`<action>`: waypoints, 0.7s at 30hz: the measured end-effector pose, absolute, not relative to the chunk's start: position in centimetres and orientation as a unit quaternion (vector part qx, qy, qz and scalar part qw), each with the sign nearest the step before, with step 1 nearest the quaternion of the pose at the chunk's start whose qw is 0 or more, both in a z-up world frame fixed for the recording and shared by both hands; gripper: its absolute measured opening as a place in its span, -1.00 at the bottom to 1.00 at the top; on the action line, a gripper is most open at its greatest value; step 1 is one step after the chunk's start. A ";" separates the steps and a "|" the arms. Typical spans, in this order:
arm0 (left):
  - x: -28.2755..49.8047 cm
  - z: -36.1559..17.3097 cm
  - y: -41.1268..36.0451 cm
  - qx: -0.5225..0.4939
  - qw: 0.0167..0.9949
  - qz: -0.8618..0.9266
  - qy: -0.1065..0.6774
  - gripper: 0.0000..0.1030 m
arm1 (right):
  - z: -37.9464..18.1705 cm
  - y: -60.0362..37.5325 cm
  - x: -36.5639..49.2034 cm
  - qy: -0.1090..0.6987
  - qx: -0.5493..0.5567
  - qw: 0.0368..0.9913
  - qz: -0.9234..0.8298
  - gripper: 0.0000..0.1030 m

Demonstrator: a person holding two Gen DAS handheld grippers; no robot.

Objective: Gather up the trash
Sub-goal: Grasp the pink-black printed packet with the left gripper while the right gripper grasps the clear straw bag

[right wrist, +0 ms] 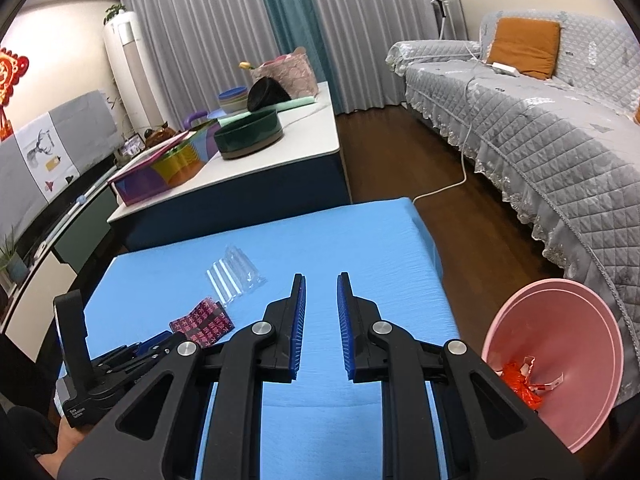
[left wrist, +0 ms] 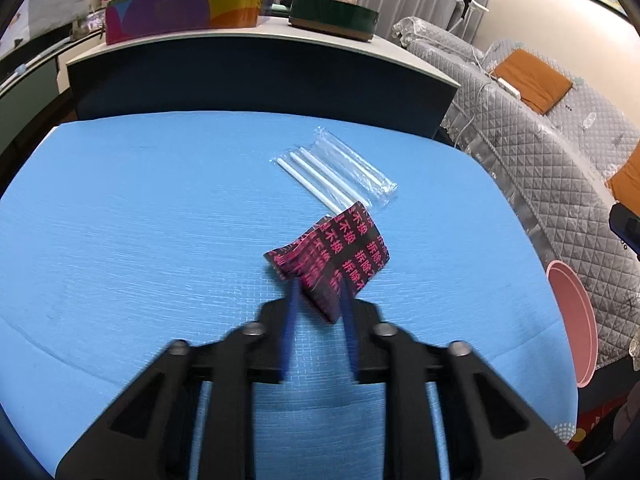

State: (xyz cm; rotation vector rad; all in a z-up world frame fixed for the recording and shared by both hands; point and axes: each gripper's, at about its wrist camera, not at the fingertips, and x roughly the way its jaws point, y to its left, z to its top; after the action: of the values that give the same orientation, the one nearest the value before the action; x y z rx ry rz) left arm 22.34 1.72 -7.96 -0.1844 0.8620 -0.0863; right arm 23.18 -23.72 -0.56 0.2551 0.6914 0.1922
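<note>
A black wrapper with pink characters (left wrist: 334,258) sits between the blue fingers of my left gripper (left wrist: 320,284), which are closed on its near edge; motion blur hides the contact. The wrapper (right wrist: 202,322) and left gripper (right wrist: 154,344) also show at the lower left of the right wrist view. A clear packet of white straws (left wrist: 336,170) lies just beyond it on the blue table (left wrist: 140,220). My right gripper (right wrist: 321,280) is open and empty above the table (right wrist: 360,240). A pink bin (right wrist: 560,356) at the table's right edge holds orange-red scraps (right wrist: 520,384).
A white-topped cabinet (right wrist: 304,140) behind the table carries a colourful box (right wrist: 168,164), a dark green round tin (right wrist: 248,134) and other items. A grey quilted sofa (right wrist: 540,128) with an orange cushion stands to the right, across a wooden floor with a white cable (right wrist: 460,176).
</note>
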 end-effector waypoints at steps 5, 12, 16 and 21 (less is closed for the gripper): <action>22.4 -7.0 2.7 -0.098 0.910 -0.025 0.402 -0.90 | -1.4 -22.4 24.0 0.348 0.117 0.925 0.099 -0.66; 22.4 -6.5 5.0 -0.107 0.913 0.021 0.392 -0.91 | -2.7 -19.3 25.1 0.365 0.095 0.919 0.116 -0.66; 22.4 -6.6 6.0 -0.111 0.910 0.037 0.397 -0.91 | -3.4 -17.6 26.4 0.375 0.087 0.914 0.131 -0.66; 22.8 -6.6 6.0 -0.097 0.908 0.039 0.407 -0.91 | -4.1 -15.3 28.5 0.382 0.070 0.909 0.149 -0.59</action>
State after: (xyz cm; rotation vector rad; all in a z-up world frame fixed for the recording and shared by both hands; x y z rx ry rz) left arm 22.75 5.96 -6.57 -0.1999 0.8398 0.0799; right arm 28.46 -15.28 -4.10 0.1444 0.7883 0.3074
